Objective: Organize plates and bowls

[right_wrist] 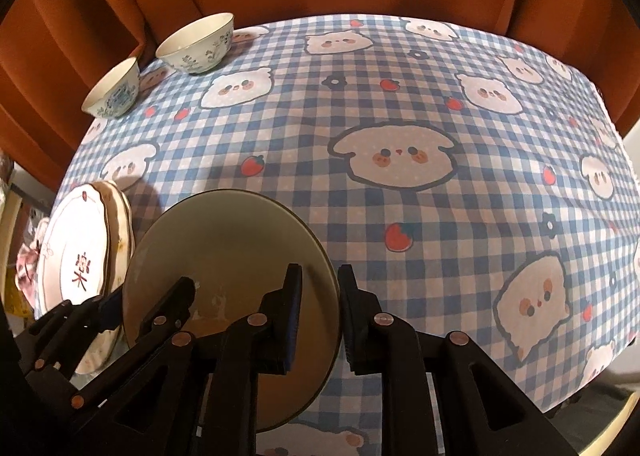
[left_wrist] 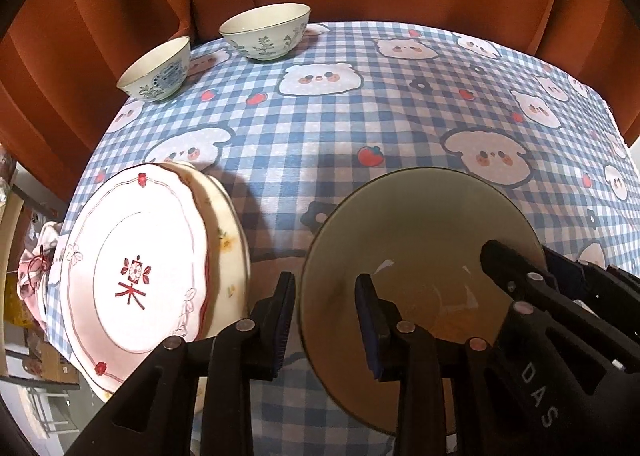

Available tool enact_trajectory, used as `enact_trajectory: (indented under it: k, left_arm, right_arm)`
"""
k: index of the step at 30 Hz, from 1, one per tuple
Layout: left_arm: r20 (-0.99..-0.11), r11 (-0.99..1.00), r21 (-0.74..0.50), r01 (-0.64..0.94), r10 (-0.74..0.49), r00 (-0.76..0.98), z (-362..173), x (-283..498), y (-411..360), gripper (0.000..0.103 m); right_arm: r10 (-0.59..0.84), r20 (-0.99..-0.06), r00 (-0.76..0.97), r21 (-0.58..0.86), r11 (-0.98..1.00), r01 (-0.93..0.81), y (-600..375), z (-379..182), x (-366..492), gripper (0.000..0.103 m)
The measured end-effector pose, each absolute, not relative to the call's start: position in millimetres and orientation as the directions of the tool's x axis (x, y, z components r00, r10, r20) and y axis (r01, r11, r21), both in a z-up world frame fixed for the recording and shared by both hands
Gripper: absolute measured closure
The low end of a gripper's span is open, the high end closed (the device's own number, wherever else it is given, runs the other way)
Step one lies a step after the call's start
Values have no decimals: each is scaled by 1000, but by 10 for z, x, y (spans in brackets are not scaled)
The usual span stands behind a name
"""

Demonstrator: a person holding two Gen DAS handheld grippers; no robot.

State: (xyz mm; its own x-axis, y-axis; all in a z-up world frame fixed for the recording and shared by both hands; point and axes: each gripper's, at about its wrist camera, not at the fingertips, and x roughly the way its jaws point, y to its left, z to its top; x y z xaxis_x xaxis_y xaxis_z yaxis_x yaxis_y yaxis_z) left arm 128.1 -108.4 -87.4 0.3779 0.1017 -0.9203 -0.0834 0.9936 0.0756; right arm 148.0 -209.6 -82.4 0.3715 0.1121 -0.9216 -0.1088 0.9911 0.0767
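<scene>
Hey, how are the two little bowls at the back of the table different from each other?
The far bowl looks wider and carries leafy sprig patterns on its side; the near bowl looks smaller and carries a blue round medallion with flowers. The far bowl stands by the table's back edge, the near bowl closer to its left edge. Both are pale, upright, empty, and rest apart on the checked tablecloth.

Warm, dim indoor light. Fisheye bends the bench point(left_wrist: 400, 104) edges, corners go black. Plates point(left_wrist: 136, 280) cast soft shadows; focus is sharp.
</scene>
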Motion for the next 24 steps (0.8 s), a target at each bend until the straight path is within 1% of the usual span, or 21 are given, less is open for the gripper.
enact_trajectory:
  k: [1, 2, 3, 4, 5, 6, 7, 9, 13, 24]
  left_arm:
    - [-919, 994, 70, -82, 96, 382, -861, 1272, -1077, 68]
    - [-917, 995, 61, -78, 87, 390, -839, 1258, -1070, 65]
    - [-914, 996, 56, -73, 81, 398, -810, 1246, -1065, 57]
    - [-910, 996, 55, -68, 78, 407, -779, 1236, -1062, 52]
    - [-906, 996, 58, -67, 81, 416, -742, 1225, -1057, 42]
    - [-903, 996, 56, -70, 80, 423, -708, 1218, -1045, 38]
    - [-900, 996, 49, -68, 74, 429, -679, 1217, -1033, 37]
    - [-893, 998, 30, -56, 52, 448, -612, 1218, -1007, 31]
    - [-878, 1000, 10, -24, 20, 478, -498, 1217, -925, 31]
    - [-861, 998, -50, 36, -61, 505, -290, 1182, -246, 20]
  right_arm:
    - [112, -922, 372, 76, 991, -112, -2089, -822, 1482, 72]
    - [110, -921, 375, 72, 991, -114, -2088, -815, 1482, 57]
    - [107, -918, 382, 69, 991, -112, -2085, -802, 1476, 46]
    - [107, -915, 388, 70, 992, -108, -2089, -792, 1472, 30]
    - [104, -909, 403, 69, 993, -100, -2099, -763, 1460, 28]
    - [106, -906, 410, 71, 993, -99, -2095, -736, 1452, 28]
    - [105, -903, 416, 70, 993, -99, -2089, -706, 1448, 28]
    - [93, -896, 433, 59, 994, -93, -2069, -621, 1436, 27]
    - [66, -879, 472, 36, 997, -72, -2022, -450, 1393, 25]
    - [20, -851, 525, 12, 1000, -17, -1438, -156, 1288, 25]
